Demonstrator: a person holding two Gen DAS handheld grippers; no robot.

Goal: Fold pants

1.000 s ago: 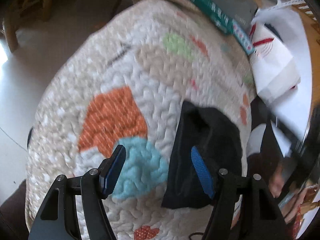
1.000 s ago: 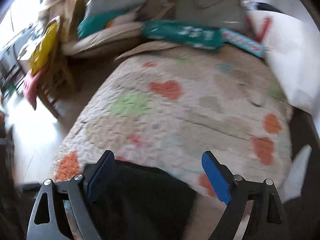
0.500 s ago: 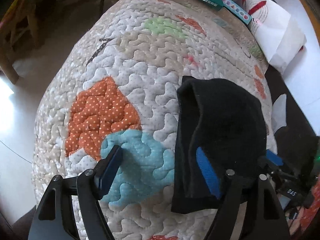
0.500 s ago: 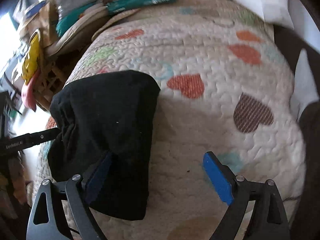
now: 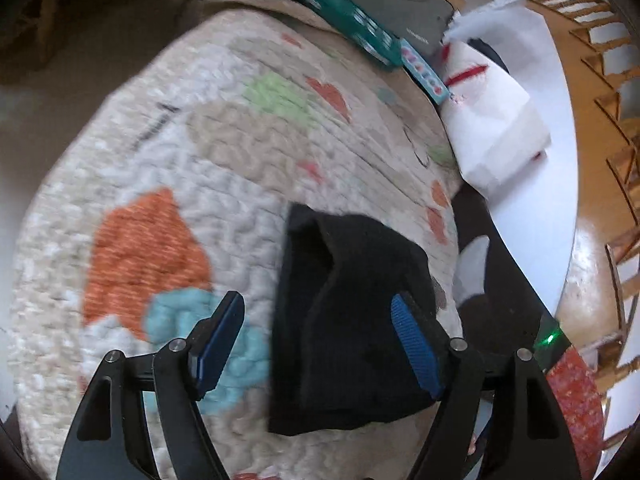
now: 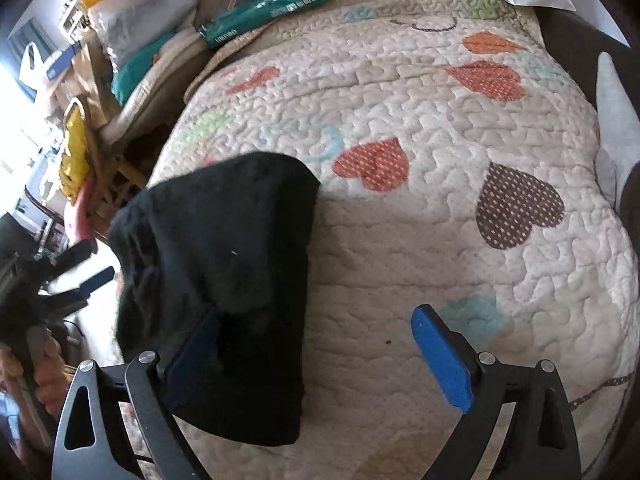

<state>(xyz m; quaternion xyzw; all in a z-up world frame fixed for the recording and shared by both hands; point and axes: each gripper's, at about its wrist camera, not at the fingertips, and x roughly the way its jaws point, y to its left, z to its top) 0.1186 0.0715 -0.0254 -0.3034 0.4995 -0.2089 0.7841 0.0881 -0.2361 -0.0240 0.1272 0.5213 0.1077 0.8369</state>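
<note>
1. Right gripper [image 6: 316, 356]: jaws spread wide and empty, having just been opening further. The left pad [image 6: 192, 354] lies over the near part of the pants, the right pad over bare quilt; nothing is pinched. A second ago this view was higher, with the quilt's far end in sight; it now looks steeply down on the bundle.
2. Left gripper [image 5: 320, 344]: jaws partly open, widened over the last second and now steady, holding nothing. One pad hangs over the blue patch of the quilt, the other over the black cloth; whether that pad touches the cloth cannot be told, the view being blurred.
3. Pants [image 6: 224, 280]: black, folded into a compact block, lying flat on the quilt [image 6: 440, 240] near its edge. Same shape as half a second ago. Both grippers free of it suggests the fold is made or nearly so; a final smoothing or squaring may remain.
4. Quilt: cream, stitched, with heart patches. Bare surface beside the bundle; nothing obstructs there.
5. Person's hand [image 6: 44, 380]: at the left margin of the right wrist view, on the left gripper's handle.
6. White bag [image 5: 492, 128]: with red marks, past the quilt's far corner, well apart from the pants.
7. Green package [image 6: 268, 8]: at the quilt's far edge, amid stacked clutter; no hindrance.
</note>
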